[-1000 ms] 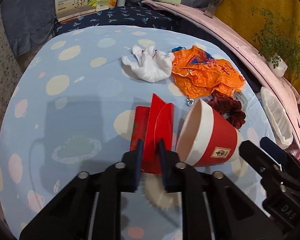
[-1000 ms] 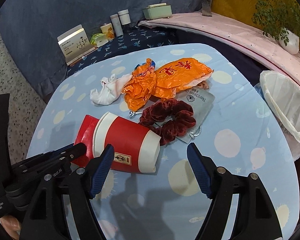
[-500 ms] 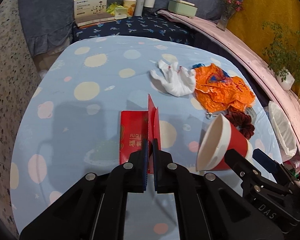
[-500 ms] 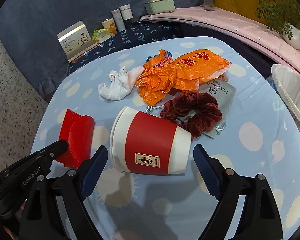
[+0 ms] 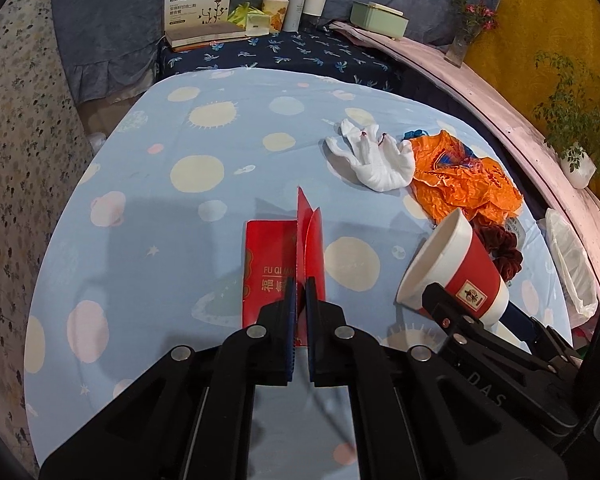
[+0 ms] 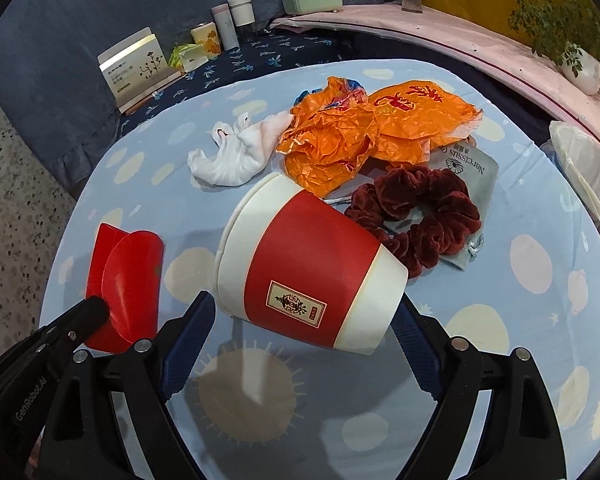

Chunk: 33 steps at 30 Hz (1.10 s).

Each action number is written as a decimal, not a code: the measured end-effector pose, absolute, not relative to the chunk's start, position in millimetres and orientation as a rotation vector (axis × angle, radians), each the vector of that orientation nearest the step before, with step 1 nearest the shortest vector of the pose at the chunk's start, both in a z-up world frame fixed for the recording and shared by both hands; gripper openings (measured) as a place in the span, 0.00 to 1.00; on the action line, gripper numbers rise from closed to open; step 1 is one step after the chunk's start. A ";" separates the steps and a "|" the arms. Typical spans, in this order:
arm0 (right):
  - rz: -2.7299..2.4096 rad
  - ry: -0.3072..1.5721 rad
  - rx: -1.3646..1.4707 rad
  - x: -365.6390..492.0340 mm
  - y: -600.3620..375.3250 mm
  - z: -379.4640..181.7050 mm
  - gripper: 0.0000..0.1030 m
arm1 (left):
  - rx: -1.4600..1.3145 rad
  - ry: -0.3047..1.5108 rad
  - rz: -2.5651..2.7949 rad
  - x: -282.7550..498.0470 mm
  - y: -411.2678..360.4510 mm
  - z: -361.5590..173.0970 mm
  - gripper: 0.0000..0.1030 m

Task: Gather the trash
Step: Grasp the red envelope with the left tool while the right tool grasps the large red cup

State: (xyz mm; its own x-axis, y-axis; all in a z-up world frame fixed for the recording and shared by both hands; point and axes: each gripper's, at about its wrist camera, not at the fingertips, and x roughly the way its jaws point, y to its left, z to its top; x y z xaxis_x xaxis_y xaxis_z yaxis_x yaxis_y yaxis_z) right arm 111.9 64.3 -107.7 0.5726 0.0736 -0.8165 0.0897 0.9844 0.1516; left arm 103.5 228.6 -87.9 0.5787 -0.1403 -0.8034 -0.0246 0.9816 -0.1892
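A red envelope [image 5: 266, 268] lies on the blue spotted tablecloth [image 5: 204, 208] with its flap standing up. My left gripper [image 5: 298, 292] is shut on that flap. From the right wrist view the envelope [image 6: 128, 272] and the left gripper [image 6: 96, 308] sit at the lower left. A red-and-white paper cup [image 6: 308, 256] lies tilted on its side between the wide jaws of my right gripper [image 6: 302, 302], whose pads stand at its sides without visibly squeezing it. Beyond the cup are a white crumpled tissue [image 6: 236, 152], an orange plastic bag [image 6: 340, 140], a dark red scrunchie [image 6: 416, 208] and a grey pouch [image 6: 476, 168].
A white bin bag [image 6: 580, 160] hangs open past the table's right edge. Boxes, jars and a green case [image 5: 376, 18] stand on the dark cloth at the back. A pink ledge with a potted plant [image 5: 576, 160] runs along the right. The table's left half shows only cloth.
My left gripper closed on the envelope flap and drew the envelope left, away from the cup. The right gripper's jaws widened and moved forward around the cup.
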 end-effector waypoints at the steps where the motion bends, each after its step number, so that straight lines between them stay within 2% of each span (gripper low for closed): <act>1: -0.014 0.965 0.188 112.3 64.6 -108.2 0.82 | -0.187 0.953 -0.066 103.7 228.5 -88.4 0.04; 10: -0.020 0.955 0.279 109.7 57.8 -102.6 0.82 | -0.202 0.937 -0.052 101.1 237.1 -82.7 0.04; 12: -0.003 0.972 0.270 110.6 56.6 -103.7 0.77 | -0.202 0.938 -0.053 101.5 237.1 -82.4 0.04; 14: 0.015 0.984 0.258 109.8 55.6 -104.4 0.54 | -0.201 0.940 -0.056 101.5 235.4 -82.3 0.04; 15: 0.028 0.993 0.253 109.3 55.3 -105.3 0.48 | -0.201 0.940 -0.059 101.3 234.0 -82.4 0.04; 16: 0.047 1.002 0.256 108.8 54.7 -106.4 0.34 | -0.200 0.941 -0.062 101.1 232.5 -82.3 0.04; 18: 0.076 1.020 0.255 107.5 55.3 -107.9 0.17 | -0.195 0.942 -0.068 101.2 228.4 -82.7 0.04; 19: 0.091 1.028 0.254 106.6 56.0 -108.4 0.13 | -0.193 0.942 -0.071 100.6 226.0 -82.8 0.04; 22: 0.124 1.017 0.242 99.5 57.5 -103.6 0.13 | -0.187 0.943 -0.082 99.2 220.0 -82.3 0.04; 24: 0.108 0.986 0.223 95.9 56.3 -96.8 0.25 | -0.184 0.944 -0.086 98.5 216.3 -82.0 0.04; 25: 0.096 0.973 0.217 95.6 54.7 -93.7 0.48 | -0.183 0.945 -0.088 98.2 214.9 -82.2 0.04; 27: 0.072 0.934 0.225 95.4 49.0 -87.7 0.70 | -0.181 0.948 -0.092 98.0 212.2 -82.3 0.04; 33: 0.122 0.946 0.216 114.1 48.5 -90.4 0.71 | -0.177 0.950 -0.101 99.5 206.7 -81.4 0.04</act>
State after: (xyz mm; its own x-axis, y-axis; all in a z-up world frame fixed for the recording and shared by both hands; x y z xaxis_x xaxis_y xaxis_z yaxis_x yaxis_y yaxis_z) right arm 114.1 48.5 -90.4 0.5805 0.1979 -0.7898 -0.0095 0.9716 0.2365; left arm 99.5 206.7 -81.4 0.5786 -0.1632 -0.7991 0.0082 0.9809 -0.1945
